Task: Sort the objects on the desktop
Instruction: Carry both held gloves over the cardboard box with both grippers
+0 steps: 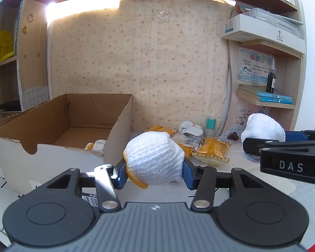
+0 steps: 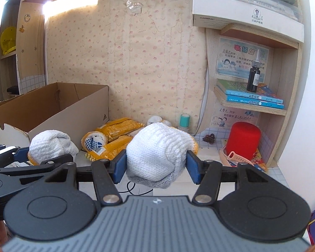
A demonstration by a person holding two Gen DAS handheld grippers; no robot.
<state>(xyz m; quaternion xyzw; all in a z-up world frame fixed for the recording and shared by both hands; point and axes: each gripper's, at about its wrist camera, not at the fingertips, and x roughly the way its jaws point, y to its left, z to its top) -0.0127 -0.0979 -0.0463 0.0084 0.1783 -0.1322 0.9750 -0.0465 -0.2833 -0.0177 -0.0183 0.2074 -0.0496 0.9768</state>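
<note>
Both grippers, left gripper (image 1: 154,173) and right gripper (image 2: 155,169), clench rolled gloves; carry each glove (image 1: 154,159) clear over the cardboard box (image 1: 115,138) rim before releasing.

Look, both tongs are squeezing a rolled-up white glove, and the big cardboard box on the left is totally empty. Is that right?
Not quite. The cardboard box is not empty: the left wrist view shows a white and yellow bundle lying in its near corner. The rest holds: the left tongs grip one rolled white glove, and the right tongs grip another.
</note>
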